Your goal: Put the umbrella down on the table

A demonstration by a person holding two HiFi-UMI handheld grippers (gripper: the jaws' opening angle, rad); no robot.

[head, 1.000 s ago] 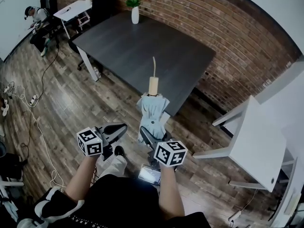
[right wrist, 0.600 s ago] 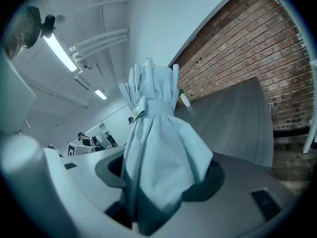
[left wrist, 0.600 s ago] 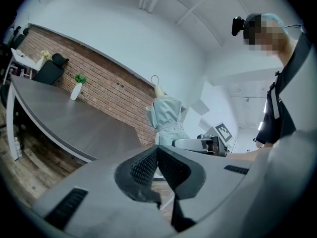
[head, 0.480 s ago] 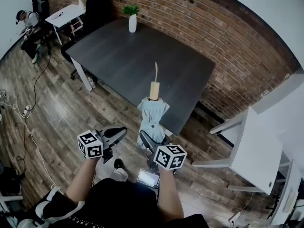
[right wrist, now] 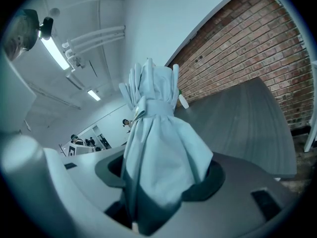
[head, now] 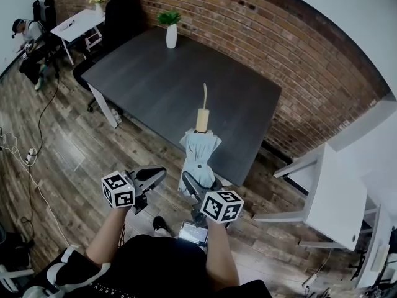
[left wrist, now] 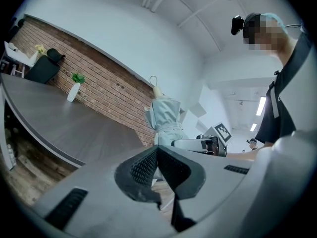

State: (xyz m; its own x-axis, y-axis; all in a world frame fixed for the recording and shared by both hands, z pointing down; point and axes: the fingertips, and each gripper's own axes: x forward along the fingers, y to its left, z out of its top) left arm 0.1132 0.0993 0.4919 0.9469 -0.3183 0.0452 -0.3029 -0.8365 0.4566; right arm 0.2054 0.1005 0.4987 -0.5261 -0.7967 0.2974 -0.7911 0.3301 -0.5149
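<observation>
The folded umbrella (head: 198, 155) is clamped in the right tool (head: 194, 182), its handle pointed ahead toward the bench (head: 155, 73). The left tool (head: 151, 177) is seen closed and empty just beside it. A vase (head: 171, 35) is seen far ahead on the bench.

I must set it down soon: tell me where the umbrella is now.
Centre of the head view: the folded pale-blue umbrella is clamped in the right gripper, held out at the near edge of the dark table.
</observation>
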